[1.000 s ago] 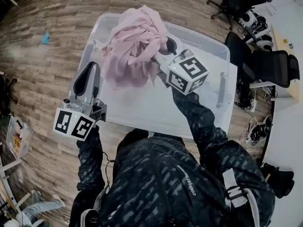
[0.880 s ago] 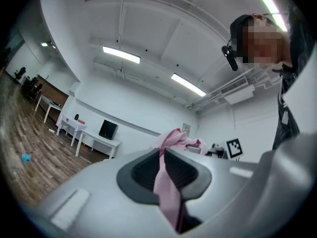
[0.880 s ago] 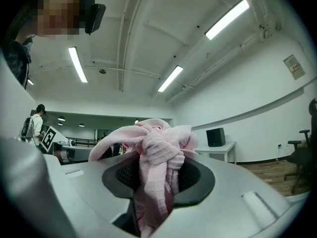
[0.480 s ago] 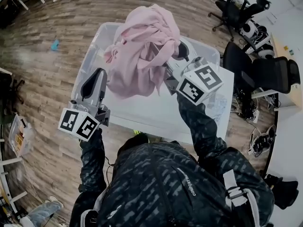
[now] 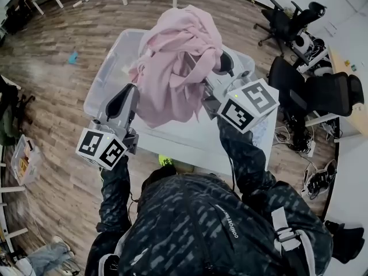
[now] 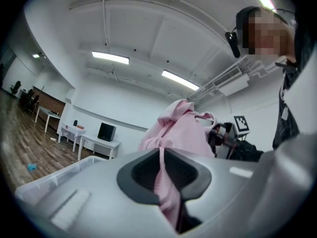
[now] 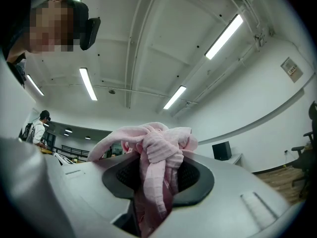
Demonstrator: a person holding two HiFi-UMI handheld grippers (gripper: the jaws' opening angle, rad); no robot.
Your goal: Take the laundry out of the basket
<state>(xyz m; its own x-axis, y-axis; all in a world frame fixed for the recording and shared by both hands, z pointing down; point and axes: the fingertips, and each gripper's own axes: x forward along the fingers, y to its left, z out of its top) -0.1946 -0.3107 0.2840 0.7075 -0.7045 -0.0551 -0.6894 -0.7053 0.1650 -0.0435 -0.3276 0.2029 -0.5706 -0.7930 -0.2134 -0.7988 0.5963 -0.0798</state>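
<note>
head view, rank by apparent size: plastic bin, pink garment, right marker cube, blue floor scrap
1. plastic bin, partly covered
2. pink garment, held nearer the camera, so a close call
3. right marker cube
4. blue scrap

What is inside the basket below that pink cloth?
The basket's visible floor looks bare and white. The hanging cloth covers its middle, so anything there stays hidden.

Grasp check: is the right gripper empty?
No: the right gripper view shows the right gripper with its jaws shut on a bunched pink garment.
</note>
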